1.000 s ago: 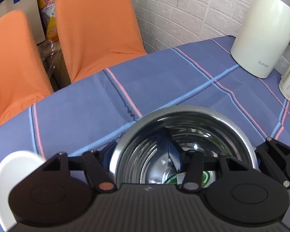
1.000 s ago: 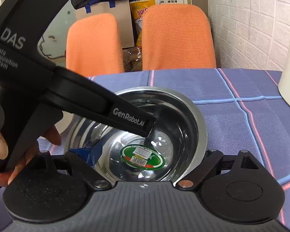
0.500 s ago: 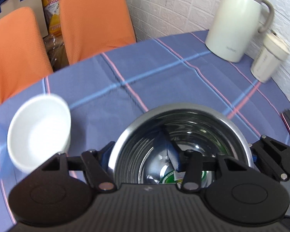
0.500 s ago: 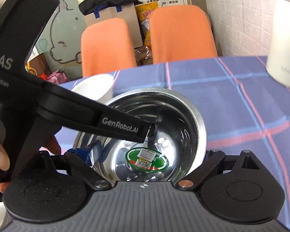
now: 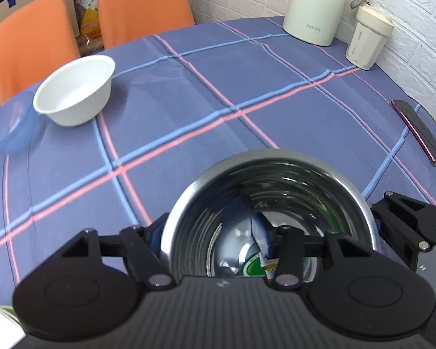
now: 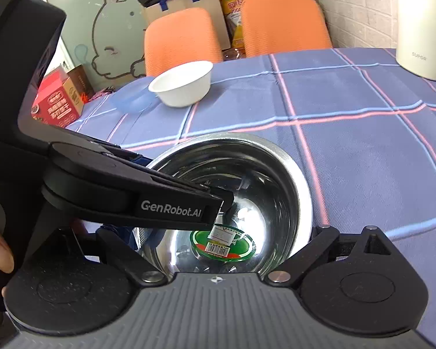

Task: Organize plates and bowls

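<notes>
My left tongs (image 5: 209,232) and right tongs (image 6: 218,250) each pinch the steel bowl's (image 5: 276,168) rim, holding it above the worktop's (image 5: 189,110) near edge, well apart from the white bowl (image 5: 75,90) at the far-left edge.

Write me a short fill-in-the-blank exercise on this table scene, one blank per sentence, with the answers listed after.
1. The sticker on the bottom of the steel bowl is mostly ____ in colour.
2. The white bowl stands beside a translucent ____ bowl.
3. The chairs behind the table have ____ covers.
4. The left gripper grips the ____ of the steel bowl.

Answers: green; blue; orange; rim
</notes>
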